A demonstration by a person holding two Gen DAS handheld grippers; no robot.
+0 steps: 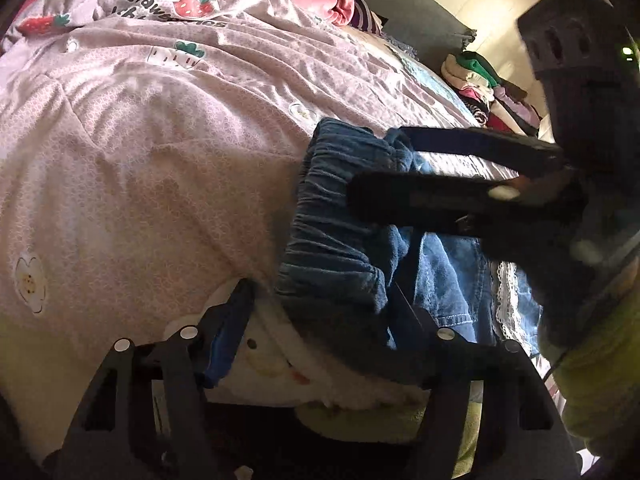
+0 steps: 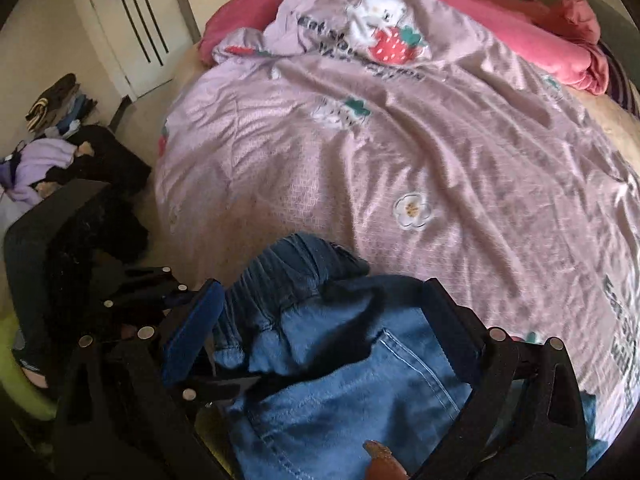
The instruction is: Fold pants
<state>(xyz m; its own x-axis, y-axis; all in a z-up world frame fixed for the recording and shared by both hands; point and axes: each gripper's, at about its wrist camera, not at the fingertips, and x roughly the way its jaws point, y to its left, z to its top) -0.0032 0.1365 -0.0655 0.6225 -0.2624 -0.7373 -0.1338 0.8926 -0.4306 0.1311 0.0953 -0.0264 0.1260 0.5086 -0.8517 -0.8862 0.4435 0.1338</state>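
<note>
Jeans [image 2: 332, 380] bunched at near edge of bed, on pink strawberry-print duvet [image 2: 400, 160]; elastic waistband [image 1: 332, 208] scrunched and facing toward duvet centre. Blue denim w/ back pocket stitching visible in right wrist view; lace trim seen on far side of jeans in left wrist view.

Left gripper [image 1: 324, 308]: fingers wide apart, one blue-padded finger on duvet just beside waistband, other finger over the denim at the jeans' other side. Waistband end sits between them, no pinch visible, so open, holding nothing.

Right gripper [image 2: 320, 312]: also spread wide, straddling the jeans' waist area, cloth lying between the fingers, not clamped. In left wrist view the same right gripper [image 1: 384, 168] reaches in from beside the jeans, both fingers laid over the waistband, gap between them.

Rel. to jeans: red-pink blanket [image 2: 520, 40] at far end of bed, well apart. Clothes pile [image 1: 492, 88] beyond bed, past the jeans. White door [image 2: 136, 20] and more clothes [image 2: 52, 148] on floor off the bed side.
</note>
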